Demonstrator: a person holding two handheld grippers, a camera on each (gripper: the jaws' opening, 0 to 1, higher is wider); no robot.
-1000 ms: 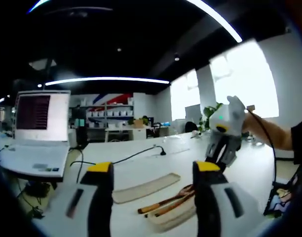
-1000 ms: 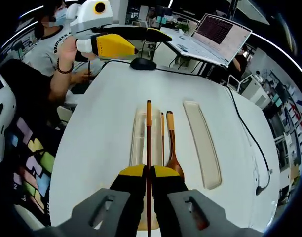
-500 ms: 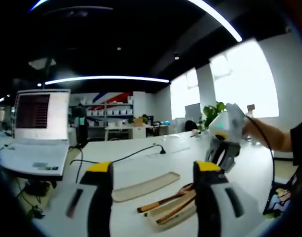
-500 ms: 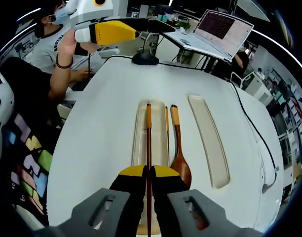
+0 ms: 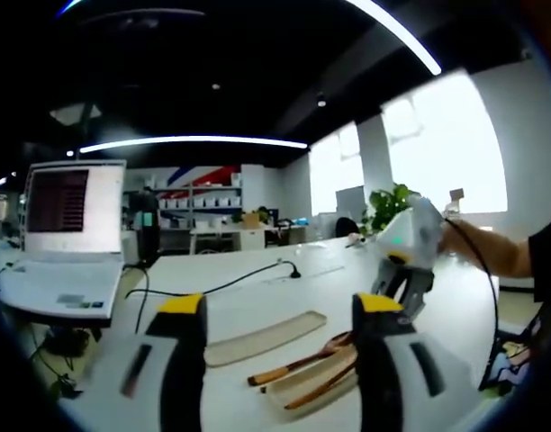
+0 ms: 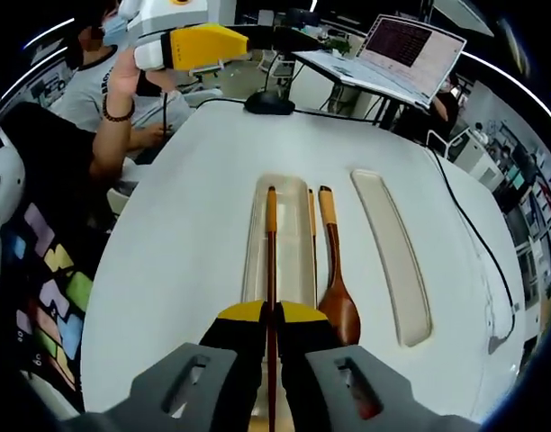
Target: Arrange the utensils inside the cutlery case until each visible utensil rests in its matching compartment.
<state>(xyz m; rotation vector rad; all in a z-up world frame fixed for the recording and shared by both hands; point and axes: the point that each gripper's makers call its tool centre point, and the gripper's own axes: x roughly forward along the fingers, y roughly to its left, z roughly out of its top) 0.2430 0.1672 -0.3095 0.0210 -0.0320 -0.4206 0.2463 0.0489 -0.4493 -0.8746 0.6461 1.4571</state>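
The chopstick (image 6: pixel 270 236) now sits lower over the open case (image 6: pixel 277 241) than a second ago, clenched in the right gripper (image 6: pixel 270 326). A second chopstick (image 6: pixel 311 236) and wooden spoon (image 6: pixel 333 270) lie beside it, the lid (image 6: pixel 392 256) apart. The left gripper (image 5: pixel 280 310) hovers, jaws spread, grasping nothing.

Your table (image 6: pixel 176 234) had a smooth, matt white top. The chopstick (image 6: pixel 270 261) between your right gripper (image 6: pixel 274 317)'s jaws looked like dark wood with an orange-lacquered end; the spoon (image 6: pixel 334 270) beside it was glossy brown wood. The case tray (image 6: pixel 298 261) and its lid (image 6: pixel 392 256) appeared as pale, semi-matt plastic. Your jaws carried yellow plastic tips on matt grey bodies.
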